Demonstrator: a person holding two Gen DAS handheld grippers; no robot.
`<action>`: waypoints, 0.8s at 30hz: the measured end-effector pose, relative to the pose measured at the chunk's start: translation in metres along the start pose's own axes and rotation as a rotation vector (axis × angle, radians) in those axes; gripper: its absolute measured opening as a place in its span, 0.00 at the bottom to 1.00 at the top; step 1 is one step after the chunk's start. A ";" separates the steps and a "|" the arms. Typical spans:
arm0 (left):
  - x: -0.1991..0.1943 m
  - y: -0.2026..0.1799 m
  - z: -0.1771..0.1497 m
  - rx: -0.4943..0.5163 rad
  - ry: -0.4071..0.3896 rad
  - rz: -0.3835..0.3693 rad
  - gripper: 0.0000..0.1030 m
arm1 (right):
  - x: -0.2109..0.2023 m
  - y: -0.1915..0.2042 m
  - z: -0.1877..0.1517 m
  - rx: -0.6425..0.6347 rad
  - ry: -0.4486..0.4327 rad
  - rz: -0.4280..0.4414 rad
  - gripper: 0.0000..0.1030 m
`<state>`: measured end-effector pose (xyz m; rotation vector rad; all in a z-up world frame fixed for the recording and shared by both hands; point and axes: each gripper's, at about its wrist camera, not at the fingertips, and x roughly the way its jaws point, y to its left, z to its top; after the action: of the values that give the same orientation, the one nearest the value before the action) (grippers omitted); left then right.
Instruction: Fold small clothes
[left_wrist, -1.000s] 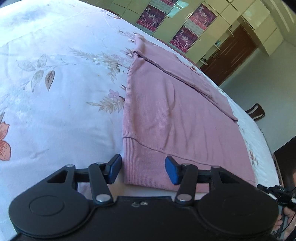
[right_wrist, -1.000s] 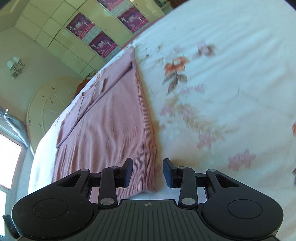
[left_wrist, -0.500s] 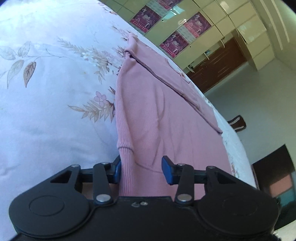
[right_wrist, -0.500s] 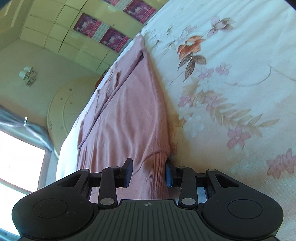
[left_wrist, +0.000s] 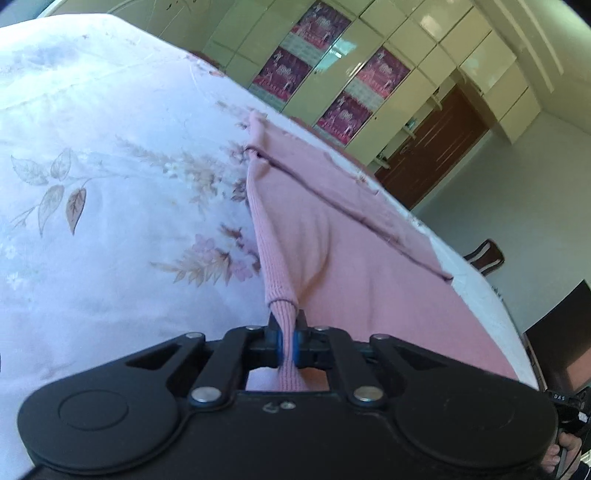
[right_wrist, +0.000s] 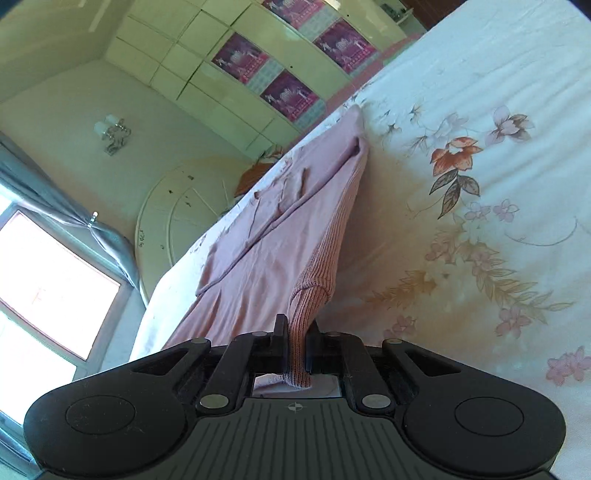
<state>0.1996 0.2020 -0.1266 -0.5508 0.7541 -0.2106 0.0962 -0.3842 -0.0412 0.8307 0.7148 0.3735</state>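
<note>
On a white bedsheet printed with flowers and leaves (left_wrist: 110, 192) lies a pink ribbed knit garment (left_wrist: 332, 236), folded lengthwise. No readable writing shows; purple posters (right_wrist: 288, 92) on the cream wardrobe doors (left_wrist: 424, 74) are too blurred to read. A brown door (left_wrist: 436, 147) stands beyond the bed. The left gripper (left_wrist: 287, 332), tilted downward, has just closed its jaws on the garment's ribbed hem corner, pinching it. The right gripper (right_wrist: 295, 336) has likewise just closed, pinching the opposite hem corner, lifted slightly off the sheet.
</note>
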 end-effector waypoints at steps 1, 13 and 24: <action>0.007 0.006 -0.002 -0.019 0.027 0.016 0.04 | 0.005 -0.006 -0.004 -0.001 0.017 -0.036 0.07; 0.014 0.012 -0.009 -0.103 0.014 0.035 0.04 | 0.032 -0.027 -0.014 0.078 0.106 -0.140 0.07; 0.006 0.002 0.003 -0.192 -0.067 0.022 0.04 | 0.033 -0.014 0.010 0.074 0.067 -0.114 0.07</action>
<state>0.2062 0.2023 -0.1291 -0.7274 0.7194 -0.0990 0.1274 -0.3796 -0.0615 0.8465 0.8382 0.2750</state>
